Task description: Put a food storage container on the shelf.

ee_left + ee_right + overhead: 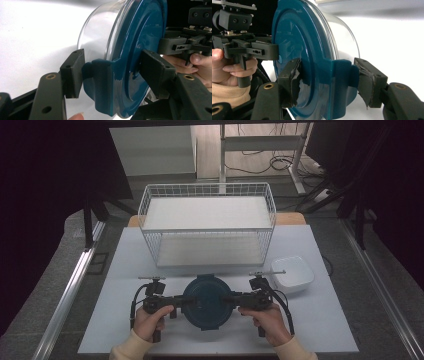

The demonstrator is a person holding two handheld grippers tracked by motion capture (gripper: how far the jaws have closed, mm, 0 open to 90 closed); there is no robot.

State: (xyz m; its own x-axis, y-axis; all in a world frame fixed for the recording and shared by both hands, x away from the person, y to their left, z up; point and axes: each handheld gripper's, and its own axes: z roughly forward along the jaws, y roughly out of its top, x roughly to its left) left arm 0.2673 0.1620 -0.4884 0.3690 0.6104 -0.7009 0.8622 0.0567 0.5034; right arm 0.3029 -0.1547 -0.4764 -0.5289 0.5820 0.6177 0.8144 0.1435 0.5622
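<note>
Showing a round clear container [100,32] under a dark-teal clip-tab lid [140,37].

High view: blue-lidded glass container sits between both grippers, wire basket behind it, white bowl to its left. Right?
Not quite. The high view shows the white bowl to the right of the blue-lidded glass container, beside the right gripper. The wire basket is behind it; the left gripper is on its other side.

Round clear glass container [206,302], dark teal lid [140,50] seated on top. Upright on the white table, between both sets of jaws. One teal latch tab [103,85] sits between each pair of pads, at opposite sides.
</note>
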